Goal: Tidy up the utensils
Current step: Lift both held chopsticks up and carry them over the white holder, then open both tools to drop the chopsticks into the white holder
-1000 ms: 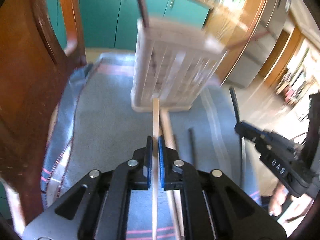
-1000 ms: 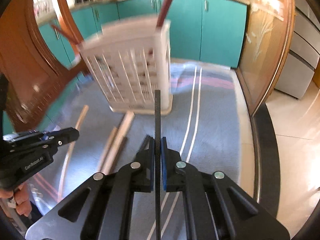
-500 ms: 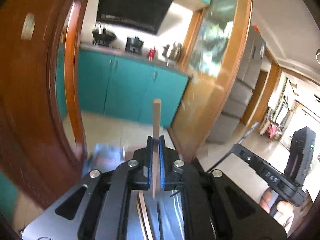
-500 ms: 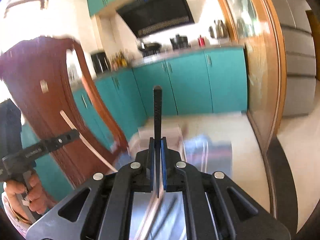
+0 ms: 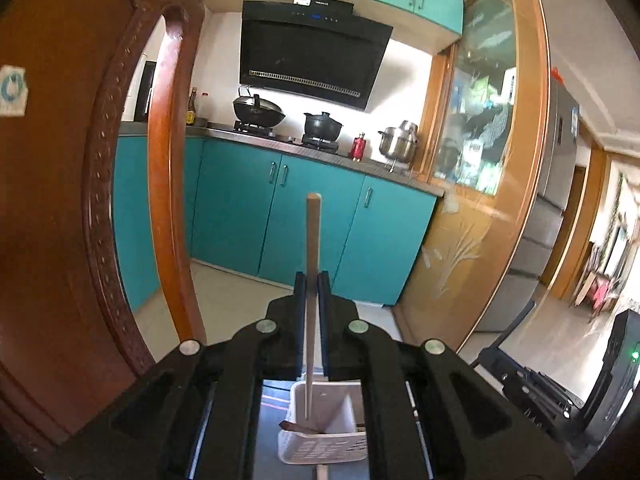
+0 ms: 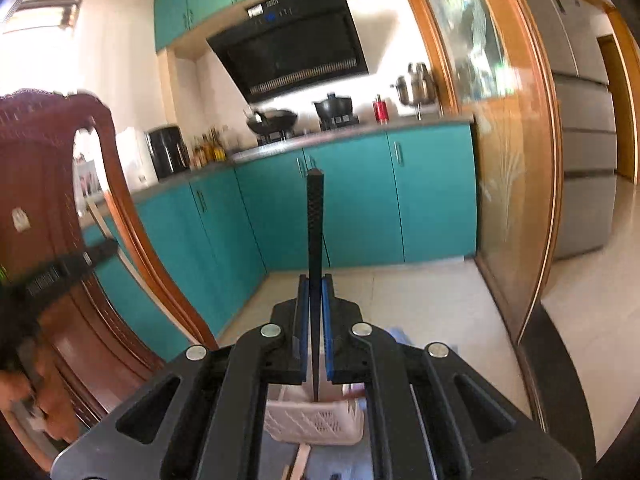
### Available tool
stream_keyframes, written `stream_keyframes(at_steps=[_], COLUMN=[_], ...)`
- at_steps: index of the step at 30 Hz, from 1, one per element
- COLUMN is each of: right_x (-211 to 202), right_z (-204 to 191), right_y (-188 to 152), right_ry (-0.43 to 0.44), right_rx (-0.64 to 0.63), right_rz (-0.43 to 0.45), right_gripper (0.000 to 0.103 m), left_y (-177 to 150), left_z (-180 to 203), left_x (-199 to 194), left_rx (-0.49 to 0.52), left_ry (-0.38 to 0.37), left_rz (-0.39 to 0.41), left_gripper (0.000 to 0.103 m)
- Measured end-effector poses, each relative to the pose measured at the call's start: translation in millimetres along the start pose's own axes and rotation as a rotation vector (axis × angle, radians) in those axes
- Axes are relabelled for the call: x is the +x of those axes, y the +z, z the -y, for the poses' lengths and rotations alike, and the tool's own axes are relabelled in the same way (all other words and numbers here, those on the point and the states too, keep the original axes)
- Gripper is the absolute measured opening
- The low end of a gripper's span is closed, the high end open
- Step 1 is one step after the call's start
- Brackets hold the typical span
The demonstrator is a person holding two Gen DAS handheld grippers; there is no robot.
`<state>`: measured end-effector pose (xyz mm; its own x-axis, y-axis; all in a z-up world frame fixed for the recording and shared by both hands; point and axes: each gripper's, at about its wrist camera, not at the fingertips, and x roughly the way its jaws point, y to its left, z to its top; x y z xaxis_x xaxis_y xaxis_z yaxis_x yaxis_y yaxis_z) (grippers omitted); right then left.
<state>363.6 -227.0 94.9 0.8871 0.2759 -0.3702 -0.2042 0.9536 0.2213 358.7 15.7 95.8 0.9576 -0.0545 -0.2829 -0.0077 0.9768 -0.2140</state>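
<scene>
My left gripper is shut on a pale wooden chopstick that stands upright between its pads, its lower tip hanging over the white slotted utensil basket far below. A brown utensil handle lies inside that basket. My right gripper is shut on a black textured chopstick, also upright, with its point above the same basket. The right gripper's body shows at the lower right of the left wrist view. The left gripper, with its pale stick, appears at the left of the right wrist view.
A carved wooden chair back fills the left side, close to both grippers. Teal kitchen cabinets and a stove with pots stand behind. A glass door in a wooden frame is on the right. Another wooden utensil lies below the basket.
Both grippers rose well above the table and tilted up toward level, each carrying its chopstick. The basket, close in front before, now sits far below the fingertips.
</scene>
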Motion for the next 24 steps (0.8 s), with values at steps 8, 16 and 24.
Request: stream_keyframes(at_steps=[8, 16, 24], right_x=[-1.3, -93.5, -55.3], right_z=[12.8, 36.4, 26.6], right_y=[-35.9, -53.3, -131.9], right_ry=[-0.008, 0.050, 0.062], right_rx=[0.010, 0.012, -0.047], right_rz=[-0.035, 0.141, -0.216], right_gripper=[0.017, 0.033, 0.034], left_y=[-43.3, -64.4, -148.2], left_z=[-2.4, -15.7, -40.9], left_x=[26.2, -33.4, -17.0], left_rx=[0.009, 0.004, -0.035], left_ry=[0.011, -0.041, -0.080], left_rz=[-0.086, 0.014, -0.225], left_gripper=[0.007, 0.036, 0.039])
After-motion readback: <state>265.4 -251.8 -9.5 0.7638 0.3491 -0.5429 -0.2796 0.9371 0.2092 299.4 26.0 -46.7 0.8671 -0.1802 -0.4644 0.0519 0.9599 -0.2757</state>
